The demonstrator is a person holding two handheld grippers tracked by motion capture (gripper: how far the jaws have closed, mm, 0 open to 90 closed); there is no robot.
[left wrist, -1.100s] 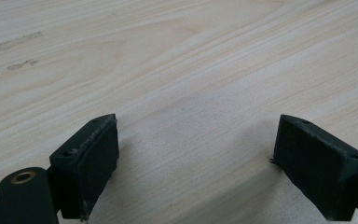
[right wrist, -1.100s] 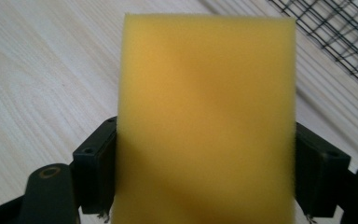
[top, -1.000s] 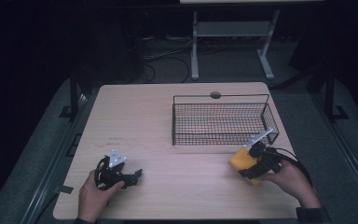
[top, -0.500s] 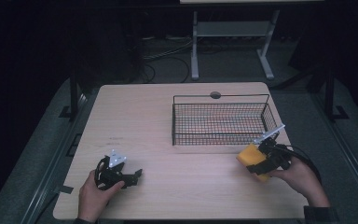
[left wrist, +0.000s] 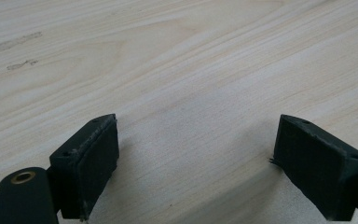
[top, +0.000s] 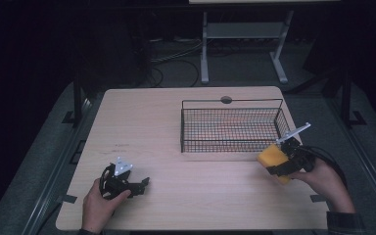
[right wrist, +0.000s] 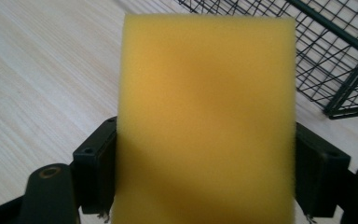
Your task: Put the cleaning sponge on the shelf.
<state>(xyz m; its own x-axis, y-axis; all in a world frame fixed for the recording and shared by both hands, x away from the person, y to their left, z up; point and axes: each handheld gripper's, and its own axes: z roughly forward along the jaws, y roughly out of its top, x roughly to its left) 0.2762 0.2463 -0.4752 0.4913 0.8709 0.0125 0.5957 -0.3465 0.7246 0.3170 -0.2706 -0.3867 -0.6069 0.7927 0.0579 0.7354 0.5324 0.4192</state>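
High view, step in hand: I judge I am carrying the yellow sponge (top: 272, 157) toward the wire basket (top: 231, 145); it hangs just outside the basket's near right corner, above the table (top: 147, 127).
Right claw: my right gripper (top: 280, 161) pinches the sponge by its two side faces; in the right gripper view the sponge (right wrist: 205, 121) sits between both black jaws and stands well past them.
Left claw: my left gripper (top: 136, 185) rests low over the table, well to the left of the basket, jaws spread wide on nothing; the left gripper view has bare wood (left wrist: 177, 70) between them.
Doing it well: keep the squeeze even, since foam gives and could slip or twist. I would lift before I cross, so the sponge's lower end clears the basket's top wire, then bring it over the basket's middle and lower it before letting go.
Edges: the basket rim (right wrist: 335, 28) is close beside the sponge in the right gripper view; its near right corner post is what I could catch. The table's right edge lies near my right hand (top: 323, 181), on the side away from the basket.
Open room: the basket looks empty inside, so any spot on its floor will do. Left of the basket, the table is broad and bare.
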